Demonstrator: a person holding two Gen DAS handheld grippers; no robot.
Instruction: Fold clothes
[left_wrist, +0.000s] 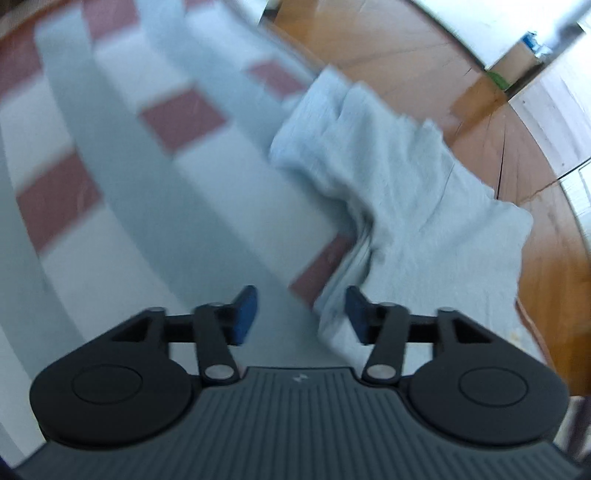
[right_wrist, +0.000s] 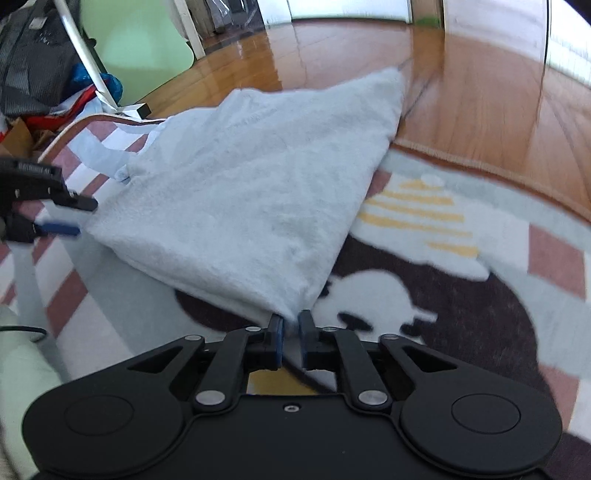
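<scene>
One towel (right_wrist: 251, 192) corner between right gripper (right_wrist: 290, 332) pads

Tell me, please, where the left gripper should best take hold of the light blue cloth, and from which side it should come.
Probably the loose edge of the light blue cloth that lies bunched just ahead of the left gripper, whose jaws stand open. Coming from the rug side, low and along the floor, lets one finger slide under that raised fold. The right gripper already sits at the opposite corner.

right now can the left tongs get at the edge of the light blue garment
Probably yes: the left tongs stand open right at the light blue garment, its near edge beside one pad, with only rug around.
</scene>
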